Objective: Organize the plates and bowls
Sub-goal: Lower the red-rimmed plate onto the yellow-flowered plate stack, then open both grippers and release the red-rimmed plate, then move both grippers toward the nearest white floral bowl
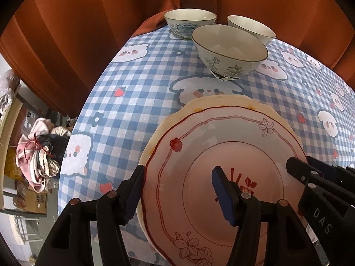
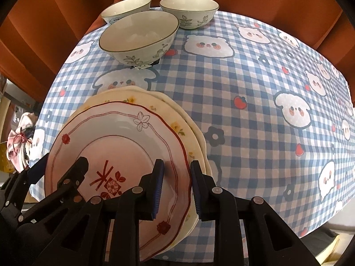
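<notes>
A pink plate (image 1: 199,133) (image 2: 115,133) with a red wavy rim and flower prints lies on top of a stack of cream plates (image 1: 221,104) (image 2: 155,102) on the checked tablecloth (image 1: 133,88). My left gripper (image 1: 178,169) (image 2: 58,169) stands open astride the pink plate's left rim, one finger outside the edge and one over the plate's well. My right gripper (image 2: 176,163) (image 1: 305,163) is shut on the pink plate's right rim. Three white bowls with leaf and blue prints stand at the far side: one nearest (image 1: 230,46) (image 2: 139,35), two behind (image 1: 190,22) (image 1: 250,28) (image 2: 126,8) (image 2: 188,11).
Orange curtains (image 1: 88,33) hang close behind the table. The table's left edge drops to a floor with a bundle of clothes (image 1: 35,153) and a cardboard box (image 1: 37,201). To the right of the stack, the tablecloth (image 2: 266,77) bears only its printed pattern.
</notes>
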Motion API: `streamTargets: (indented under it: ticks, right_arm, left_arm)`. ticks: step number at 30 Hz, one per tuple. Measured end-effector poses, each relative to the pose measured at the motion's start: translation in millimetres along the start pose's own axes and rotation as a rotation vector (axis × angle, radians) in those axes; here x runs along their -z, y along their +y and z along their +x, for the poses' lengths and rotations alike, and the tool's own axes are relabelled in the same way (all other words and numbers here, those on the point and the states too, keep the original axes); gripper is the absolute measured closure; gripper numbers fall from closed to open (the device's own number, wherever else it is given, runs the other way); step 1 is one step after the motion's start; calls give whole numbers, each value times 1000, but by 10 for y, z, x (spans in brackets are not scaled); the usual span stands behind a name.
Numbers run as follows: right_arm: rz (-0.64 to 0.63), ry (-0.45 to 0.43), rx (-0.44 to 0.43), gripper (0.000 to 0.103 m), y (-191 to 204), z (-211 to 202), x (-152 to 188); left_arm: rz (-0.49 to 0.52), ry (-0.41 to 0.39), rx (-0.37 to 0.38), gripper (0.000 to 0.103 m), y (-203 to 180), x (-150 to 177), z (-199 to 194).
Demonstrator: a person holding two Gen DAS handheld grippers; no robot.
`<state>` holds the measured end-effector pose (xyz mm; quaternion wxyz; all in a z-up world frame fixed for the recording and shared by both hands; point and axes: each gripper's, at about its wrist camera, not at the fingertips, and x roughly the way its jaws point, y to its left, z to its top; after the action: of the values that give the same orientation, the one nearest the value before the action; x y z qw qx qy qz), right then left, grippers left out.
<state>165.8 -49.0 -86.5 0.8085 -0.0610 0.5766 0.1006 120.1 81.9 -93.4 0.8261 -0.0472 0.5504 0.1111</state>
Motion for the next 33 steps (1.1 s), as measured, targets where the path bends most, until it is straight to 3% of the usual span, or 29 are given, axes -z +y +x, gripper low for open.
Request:
streamTargets:
  ticks: [14,22,29,33]
  right_arm:
    - [-49,-38,40,74,42,-6,84]
    - [-41,-66,32,73,15,-98,178]
    - [7,-126,30,52,-56,-272,190]
    - [18,-155,19,50,-48,-370,123]
  left_arm:
    - [-9,-20,-6,30,-56,84,-12]
    - [-33,-13,60,22,11,148,-55]
    - [-23,-71,53,15,122,69,-198]
    - [-8,-94,42,13,151,-56,-266]
